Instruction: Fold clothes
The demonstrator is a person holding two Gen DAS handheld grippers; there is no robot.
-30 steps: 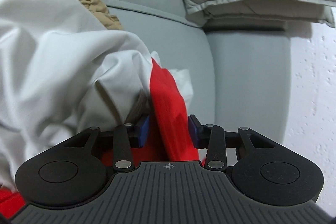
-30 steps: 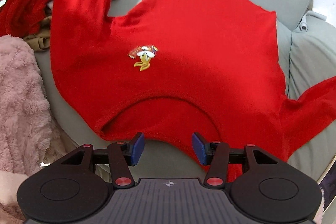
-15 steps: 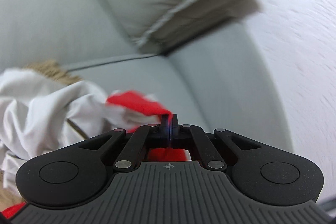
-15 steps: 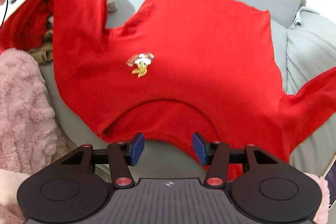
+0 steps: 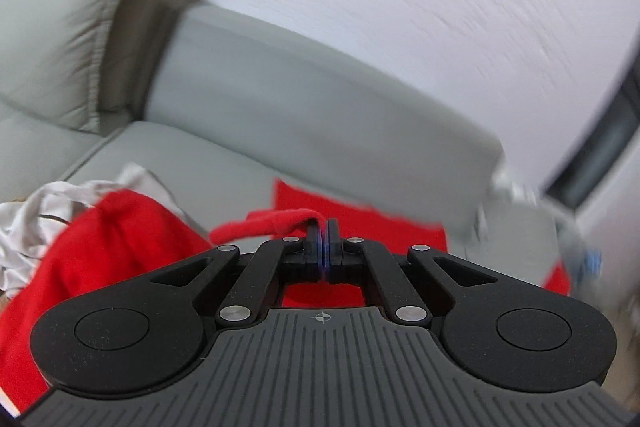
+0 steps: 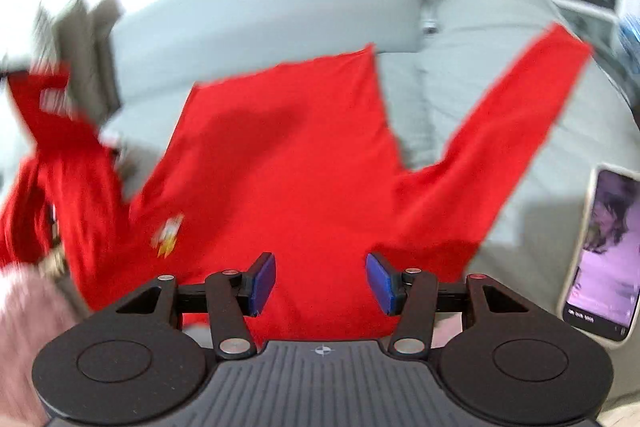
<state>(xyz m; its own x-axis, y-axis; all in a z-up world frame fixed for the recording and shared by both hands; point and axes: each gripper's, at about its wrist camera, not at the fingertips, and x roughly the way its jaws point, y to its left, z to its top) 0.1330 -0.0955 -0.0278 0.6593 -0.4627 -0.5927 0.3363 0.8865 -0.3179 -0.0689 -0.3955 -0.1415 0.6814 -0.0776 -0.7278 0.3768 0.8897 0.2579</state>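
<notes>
red sweater (image 6: 280, 155) lies spread on the grey sofa (image 6: 260, 19), chest up, small cartoon badge (image 6: 168, 237) on its front, one sleeve (image 6: 512, 147) angled out flat toward the far right. the other sleeve (image 5: 264, 223) is off the seat: we hold its cuff in the left tool (image 5: 322, 231), jaws pressed together on a fold of red cloth. a second ago those jaws stood open around the cloth beside the white garment; now they are closed and the sleeve has been drawn up and away from the laundry pile, trailing back to the body of the sweater. we read this as the first sleeve fold under way: cuff secured, being carried across toward the chest.

right tool (image 6: 320, 281) hovers low over the neckline end of the sweater, jaws parted, nothing between the pads, gripping nothing. earlier it looked at the collar; now the view has swung toward the flat sleeve, so we judge that sleeve comes next.

both views are smeared by motion.

count:
- red sweater: one
- sleeves: two, one lifted, one flat
- tools: two
- white garment (image 5: 60, 199): one, crumpled beside the lifted sleeve
- phone (image 6: 600, 255): one, screen lit, at the right edge
- pink fluffy fabric (image 6: 28, 327): one patch, lower left; what it is we cannot tell
</notes>
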